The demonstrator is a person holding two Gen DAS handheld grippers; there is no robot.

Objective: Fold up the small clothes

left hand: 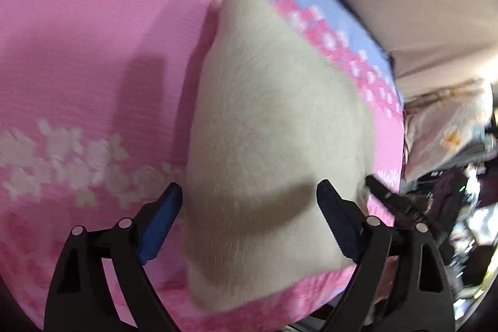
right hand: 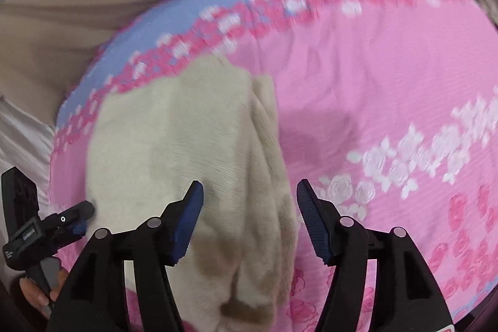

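Note:
A small cream fleece garment (left hand: 274, 120) lies folded on a pink flowered blanket (left hand: 77, 58). My left gripper (left hand: 249, 207) is open, its blue-padded fingers astride the garment's near end, just above it. In the right wrist view the same garment (right hand: 186, 139) lies with stacked folded edges along its right side. My right gripper (right hand: 249, 201) is open above the garment's near right edge. The other gripper (right hand: 74, 217) shows at the left of this view beside the garment's left edge, held by a hand.
The blanket has a blue border (right hand: 186, 21) and white flower bands (right hand: 420, 151). A beige wall or headboard (right hand: 62, 5) lies beyond it. Cluttered bedding and dark items (left hand: 451, 161) sit off the bed's right edge.

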